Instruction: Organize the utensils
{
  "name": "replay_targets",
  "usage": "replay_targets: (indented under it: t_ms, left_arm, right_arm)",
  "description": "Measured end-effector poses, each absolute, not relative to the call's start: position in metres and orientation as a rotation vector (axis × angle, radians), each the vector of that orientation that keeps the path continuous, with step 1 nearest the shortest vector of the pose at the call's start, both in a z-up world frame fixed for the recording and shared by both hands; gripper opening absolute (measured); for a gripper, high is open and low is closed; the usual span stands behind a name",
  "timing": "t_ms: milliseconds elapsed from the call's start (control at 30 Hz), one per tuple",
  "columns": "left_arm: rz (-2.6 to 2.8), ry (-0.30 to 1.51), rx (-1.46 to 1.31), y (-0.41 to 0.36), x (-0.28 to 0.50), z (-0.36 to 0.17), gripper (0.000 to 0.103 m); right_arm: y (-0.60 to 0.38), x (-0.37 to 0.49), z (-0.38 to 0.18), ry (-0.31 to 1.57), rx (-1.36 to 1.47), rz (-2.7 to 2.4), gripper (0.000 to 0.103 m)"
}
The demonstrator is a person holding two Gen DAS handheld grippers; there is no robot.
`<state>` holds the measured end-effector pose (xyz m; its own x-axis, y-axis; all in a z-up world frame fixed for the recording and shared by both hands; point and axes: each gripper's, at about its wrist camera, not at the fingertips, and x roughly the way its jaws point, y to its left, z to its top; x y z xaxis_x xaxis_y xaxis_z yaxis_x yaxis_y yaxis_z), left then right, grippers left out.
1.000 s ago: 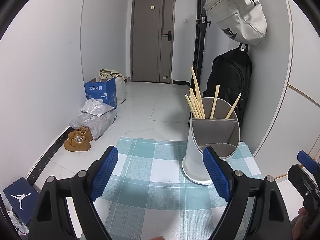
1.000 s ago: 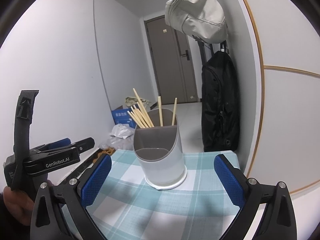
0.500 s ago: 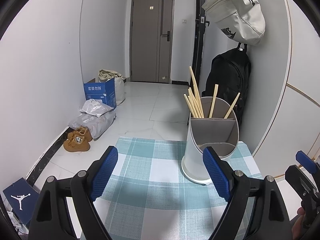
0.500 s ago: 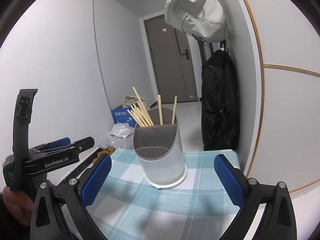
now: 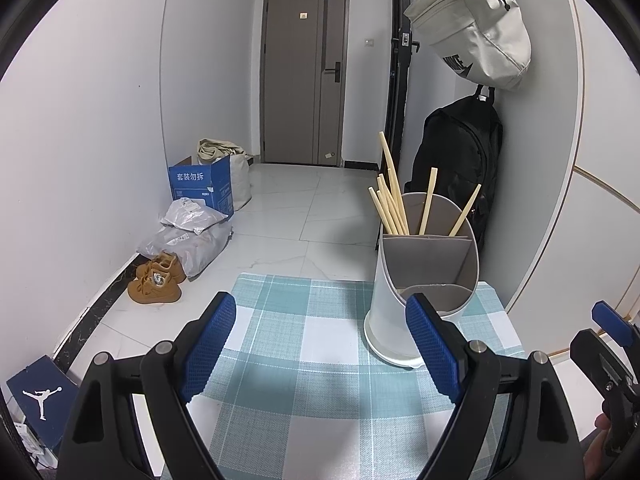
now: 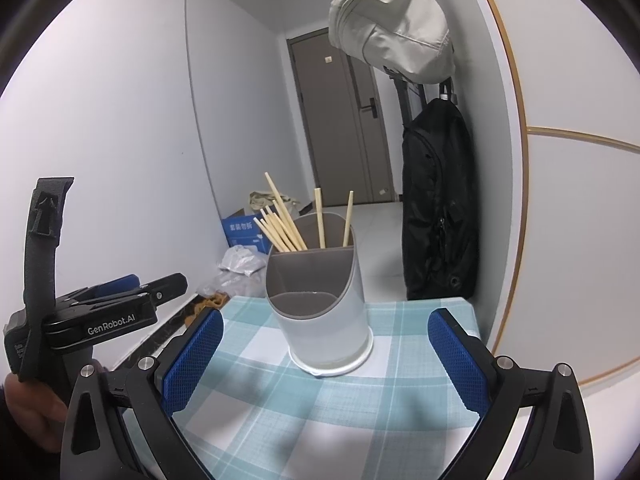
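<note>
While I hold both grippers low over the worktop, my left gripper (image 5: 316,344) has its blue-padded fingers spread wide with nothing between them, and my right gripper (image 6: 326,354) is the same, fingers apart and empty. On the worktop's teal and white checked cloth (image 5: 304,320) stands a tall white plastic utensil holder with a grey divided insert (image 6: 320,300), near the far right side of the cloth and close to the wall. Pale wooden chopsticks (image 6: 282,226) lean in its back compartments: a bunch in the left one, two single sticks further right. The front compartment looks empty. I see no loose utensils on the cloth, so the sorting seems to me nearly or wholly done.

The risks, as I judge them: the holder is tall and probably light, so a nudge from a finger could tip it or push it off the worktop's edge. The long sticks lean outward, and a sideways brush could flick them out.

Readable writing: "GenRobot.AI" in white on the body of my left gripper, seen from the right camera. A blue cardboard box (image 5: 202,186) on the floor carries white Chinese characters. A cream hanging bag (image 5: 476,28) shows a dark Nike logo, and a blue box (image 5: 40,394) bears a white Jordan jumping figure.
</note>
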<state>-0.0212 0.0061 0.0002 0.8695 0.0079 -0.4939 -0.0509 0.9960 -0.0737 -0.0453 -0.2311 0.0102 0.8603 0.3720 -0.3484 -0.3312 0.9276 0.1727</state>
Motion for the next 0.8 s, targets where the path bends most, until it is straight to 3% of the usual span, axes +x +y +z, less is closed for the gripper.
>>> replay_targets:
  t_ms: [800]
  left_arm:
    - [0.034, 0.521, -0.087, 0.0086, -0.0221, -0.0014, 0.084]
  right_arm:
    - [-0.2298, -0.0454, 0.0099, 0.388, 0.107, 0.371, 0.103]
